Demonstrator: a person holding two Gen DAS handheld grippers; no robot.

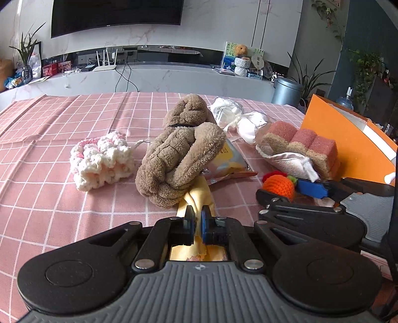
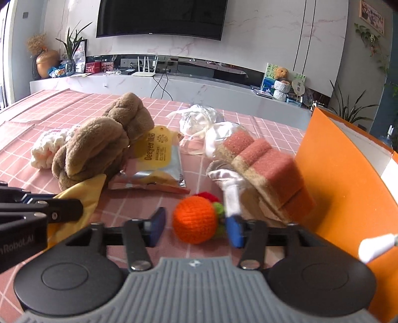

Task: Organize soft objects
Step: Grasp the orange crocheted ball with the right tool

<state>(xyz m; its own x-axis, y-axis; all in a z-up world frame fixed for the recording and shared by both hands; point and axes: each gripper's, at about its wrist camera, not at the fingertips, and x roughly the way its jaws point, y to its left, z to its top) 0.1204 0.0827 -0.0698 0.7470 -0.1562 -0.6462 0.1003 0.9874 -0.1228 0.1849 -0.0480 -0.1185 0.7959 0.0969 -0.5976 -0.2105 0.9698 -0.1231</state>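
Left tongs (image 1: 196,218) pinch one yellow cloth (image 1: 196,198) — right tongs (image 2: 195,229) straddle one orange crochet ball (image 2: 194,221).

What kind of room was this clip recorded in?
Most likely a home living room: a wall-mounted TV above a long marble media console, houseplants around, and a table under a pink checked tablecloth.

Pink checked cloth (image 1: 62,198) w/ plush (image 1: 179,154), prob. sponges (image 2: 268,169).
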